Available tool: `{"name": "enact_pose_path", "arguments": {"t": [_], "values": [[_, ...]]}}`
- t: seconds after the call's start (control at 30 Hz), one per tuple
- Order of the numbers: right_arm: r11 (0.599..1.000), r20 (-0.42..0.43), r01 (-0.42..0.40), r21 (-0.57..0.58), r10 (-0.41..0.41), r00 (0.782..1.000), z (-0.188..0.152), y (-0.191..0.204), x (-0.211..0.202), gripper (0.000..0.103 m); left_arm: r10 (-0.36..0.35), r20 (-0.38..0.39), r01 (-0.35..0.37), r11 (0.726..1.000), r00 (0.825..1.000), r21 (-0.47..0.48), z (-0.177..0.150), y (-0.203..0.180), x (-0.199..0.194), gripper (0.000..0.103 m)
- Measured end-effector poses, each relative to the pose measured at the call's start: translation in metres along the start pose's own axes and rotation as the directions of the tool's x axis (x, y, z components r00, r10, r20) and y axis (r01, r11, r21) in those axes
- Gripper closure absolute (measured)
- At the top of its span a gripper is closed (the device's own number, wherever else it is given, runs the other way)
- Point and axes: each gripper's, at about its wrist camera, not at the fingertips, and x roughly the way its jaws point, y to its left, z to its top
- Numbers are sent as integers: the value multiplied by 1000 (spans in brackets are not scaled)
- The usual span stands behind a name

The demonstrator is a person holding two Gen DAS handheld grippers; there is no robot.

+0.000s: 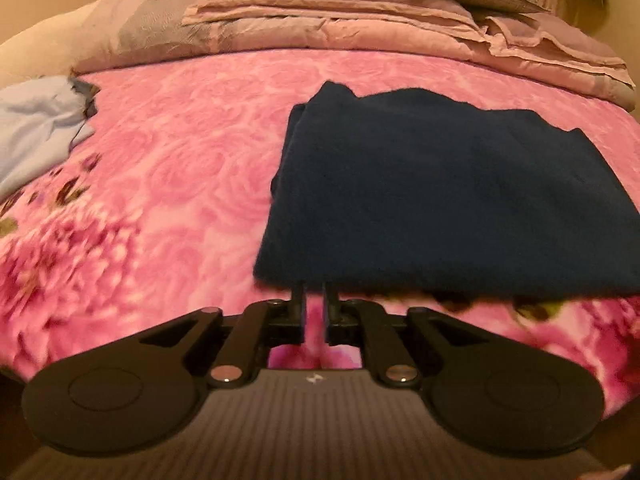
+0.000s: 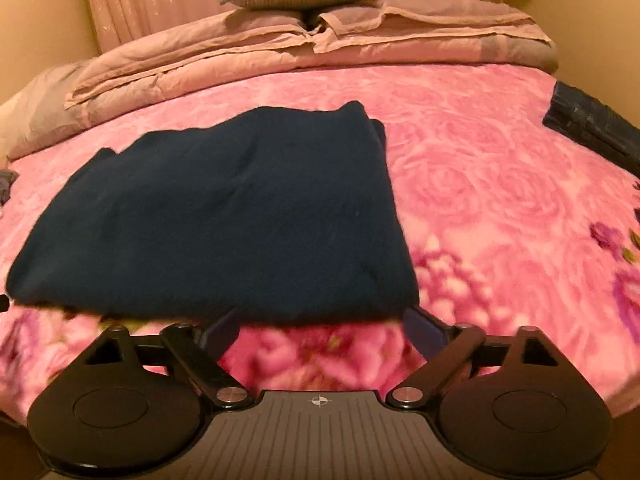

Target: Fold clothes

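Pink floral bedspread (image 1: 168, 168), left hand-held gripper (image 1: 315, 292) pinching navy garment's (image 1: 440, 200) edge, right hand-held gripper (image 2: 320, 320) spread wide.

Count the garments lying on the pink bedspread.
3: a folded navy garment in the middle, a light blue one at its left edge, a dark folded one at its right edge. Others may be hidden.

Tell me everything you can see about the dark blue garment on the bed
The navy garment is a soft, fleece-like cloth, folded into a rough rectangle of several layers, with stacked edges showing at its far corner. It lies flat on the pink rose-print blanket. The left gripper, fingers nearly together, meets its near edge at one corner; whether it pinches cloth is unclear. The right gripper, fingers spread wide, sits at the near edge by the other corner.
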Motion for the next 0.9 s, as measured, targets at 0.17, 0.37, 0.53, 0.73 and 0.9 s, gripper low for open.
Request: {"name": "enact_pose_path", "arguments": {"t": [0.17, 0.37, 0.53, 0.73, 0.9], "values": [[1000, -8, 6, 9, -6, 1000, -13, 5, -22, 11, 4, -23, -4, 1000, 1000, 30, -17, -18, -28, 82], [1000, -16, 15, 14, -15, 1000, -29, 11, -50, 11, 3, 11, -4, 997, 1000, 73, -33, -33, -68, 76], [1000, -21, 21, 19, -21, 1000, -43, 16, -73, 11, 1, 48, -6, 996, 999, 93, -42, -39, -97, 75], [1000, 17, -3, 16, 3, 1000, -55, 21, -100, 11, -8, 93, -3, 993, 996, 116, -50, -45, -126, 72], [999, 36, -24, 24, 23, 999, -62, 23, -112, 11, -15, 119, -1, 990, 993, 139, -55, -49, -142, 71]]}}
